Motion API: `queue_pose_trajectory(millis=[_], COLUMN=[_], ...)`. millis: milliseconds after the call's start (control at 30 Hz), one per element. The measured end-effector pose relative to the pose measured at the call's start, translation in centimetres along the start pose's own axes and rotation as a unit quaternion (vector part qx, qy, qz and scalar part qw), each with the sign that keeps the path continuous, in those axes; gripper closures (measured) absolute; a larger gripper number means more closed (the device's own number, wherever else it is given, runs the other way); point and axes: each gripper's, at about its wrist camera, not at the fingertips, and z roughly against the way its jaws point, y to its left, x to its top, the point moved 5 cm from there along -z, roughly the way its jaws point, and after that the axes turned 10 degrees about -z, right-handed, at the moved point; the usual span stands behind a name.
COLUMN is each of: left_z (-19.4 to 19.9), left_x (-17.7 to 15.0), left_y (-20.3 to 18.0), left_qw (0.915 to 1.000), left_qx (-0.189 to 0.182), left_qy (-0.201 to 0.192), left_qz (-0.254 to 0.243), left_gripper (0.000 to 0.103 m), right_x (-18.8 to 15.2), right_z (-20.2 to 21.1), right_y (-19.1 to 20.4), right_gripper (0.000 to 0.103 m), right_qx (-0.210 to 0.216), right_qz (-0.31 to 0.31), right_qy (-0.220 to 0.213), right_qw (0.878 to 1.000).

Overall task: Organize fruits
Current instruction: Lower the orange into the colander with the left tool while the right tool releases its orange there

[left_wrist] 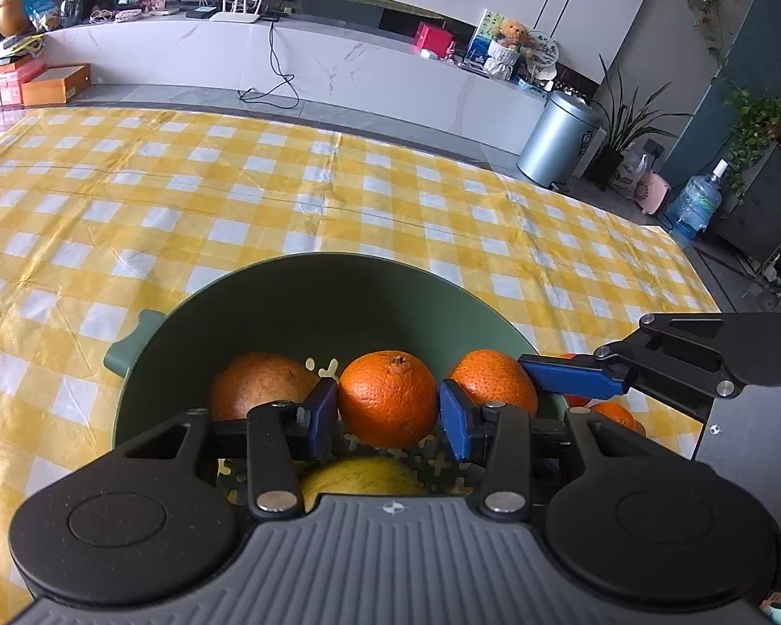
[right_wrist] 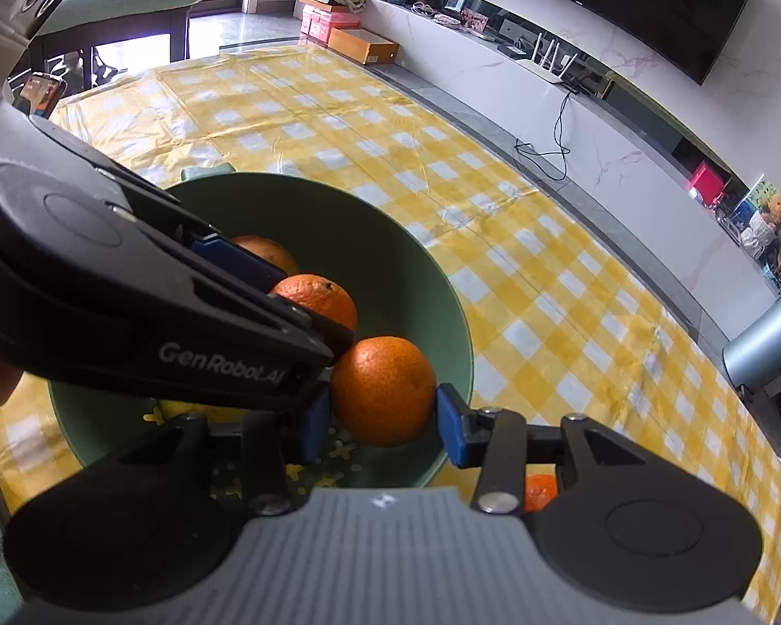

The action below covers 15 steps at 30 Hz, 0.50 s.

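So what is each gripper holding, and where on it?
Each holds an orange across its sides over the green bowl: left gripper one orange, right gripper another.

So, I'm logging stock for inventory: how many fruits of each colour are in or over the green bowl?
Orange: 2, first orange in the left gripper, second orange in the right gripper
Red-brown fruit: 1
Yellow-green fruit: 1
Total: 4

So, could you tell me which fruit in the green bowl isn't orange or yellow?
The brownish-red fruit at the bowl's left side, just beyond the left gripper's left finger. The two oranges sit between gripper pads.
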Motion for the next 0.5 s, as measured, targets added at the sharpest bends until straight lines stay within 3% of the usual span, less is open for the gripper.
queue_pose_trajectory(millis=[500], left_z=[0.34], left_x=[-0.40], left_y=[0.02], left_qw=[1.0000], left_qx=[-0.001], left_qy=[-0.001], left_qz=[-0.009], left_gripper=[0.050], right_x=[-0.26], right_z=[0.13], right_y=[0.21], right_gripper=[0.062], right_qx=[-0.003], right_qz=[0.006], right_qy=[0.004], right_qw=[1.000])
